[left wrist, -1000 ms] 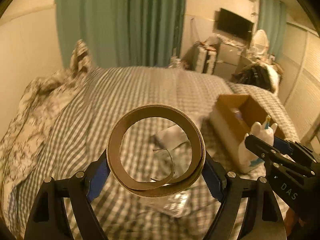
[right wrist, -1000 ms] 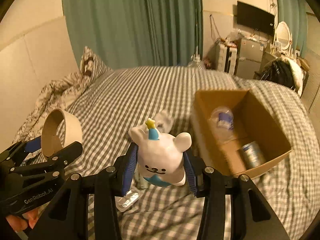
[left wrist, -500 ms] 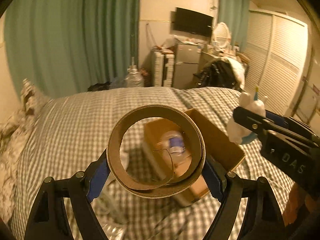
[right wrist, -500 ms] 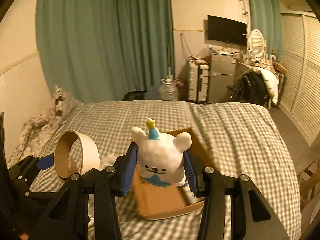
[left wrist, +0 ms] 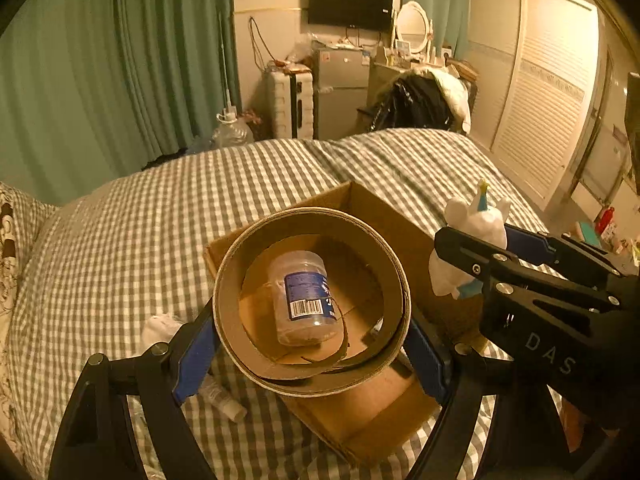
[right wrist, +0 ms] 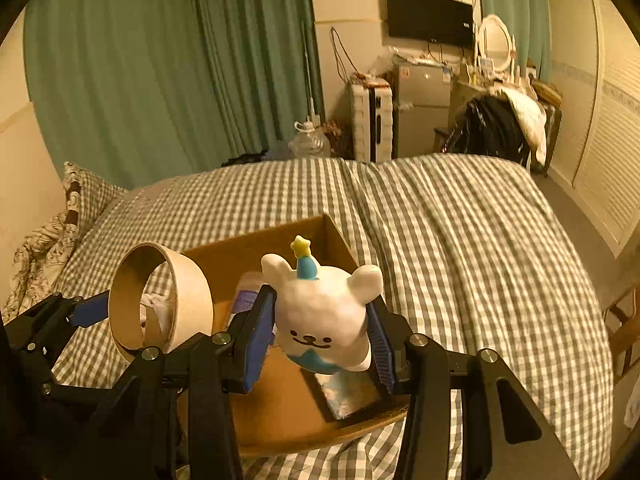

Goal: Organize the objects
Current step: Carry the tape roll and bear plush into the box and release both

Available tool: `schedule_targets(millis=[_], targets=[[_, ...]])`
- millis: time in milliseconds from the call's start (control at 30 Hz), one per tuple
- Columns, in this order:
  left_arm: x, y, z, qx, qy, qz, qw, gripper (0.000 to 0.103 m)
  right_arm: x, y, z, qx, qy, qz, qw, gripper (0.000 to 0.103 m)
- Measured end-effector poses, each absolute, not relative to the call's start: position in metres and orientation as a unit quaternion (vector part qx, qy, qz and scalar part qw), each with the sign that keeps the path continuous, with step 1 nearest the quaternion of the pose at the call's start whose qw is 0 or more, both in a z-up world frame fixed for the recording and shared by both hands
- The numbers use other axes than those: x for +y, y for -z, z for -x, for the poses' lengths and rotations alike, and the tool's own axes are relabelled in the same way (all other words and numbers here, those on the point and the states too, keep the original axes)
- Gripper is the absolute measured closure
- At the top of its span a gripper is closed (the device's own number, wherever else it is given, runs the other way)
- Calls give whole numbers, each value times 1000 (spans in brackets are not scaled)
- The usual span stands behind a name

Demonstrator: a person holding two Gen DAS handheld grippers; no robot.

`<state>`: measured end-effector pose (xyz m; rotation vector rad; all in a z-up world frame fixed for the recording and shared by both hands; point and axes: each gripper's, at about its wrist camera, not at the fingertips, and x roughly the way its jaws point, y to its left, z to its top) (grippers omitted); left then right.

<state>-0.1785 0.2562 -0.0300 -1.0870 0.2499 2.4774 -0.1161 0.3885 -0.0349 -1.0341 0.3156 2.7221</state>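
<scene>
On the checked bed [left wrist: 168,216], the cardboard box [left wrist: 384,424] at frame centre already contains a jar [left wrist: 304,300], while the left claw [left wrist: 310,354] clamps the tape ring [left wrist: 396,284] and the right claw [right wrist: 320,340] clamps the bear figurine [right wrist: 320,312] above it, both unreleased.

The cardboard ring [left wrist: 312,300] covers most of the open box [left wrist: 376,412], so only the plastic jar [left wrist: 305,297] shows through its hole. The bear figure [right wrist: 323,312] blocks the box floor in the right wrist view; the flat item [right wrist: 348,394] beneath it is unreadable. The jar label is too small to read. The tube [left wrist: 224,398] on the bedspread [left wrist: 160,220] is half hidden by a finger.
</scene>
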Motion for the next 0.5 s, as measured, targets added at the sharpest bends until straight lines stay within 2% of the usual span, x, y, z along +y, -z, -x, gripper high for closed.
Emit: schedule_targets(millis=[267,300,367,400,433,500], targets=[[264,40,181,103,-884,397,226,15,392,43,114,120,-924,347,111,58],[263,38,179,104,-884,395,226,11,393,40,113,120,-924,344,113,58],[259,31,173,105,-891,386,215,4,391,34,110,119,-926,339,116,51],[256,27,171,102,-894,382,211,3,390,29,107,119,-928,332,121,39],[252,23,170,98,-896,379,209,3,388,23,104,119,-930,325,124,33],[242,11,166,87,-899,377,205,3,385,11,99,121,-933,316,122,33]])
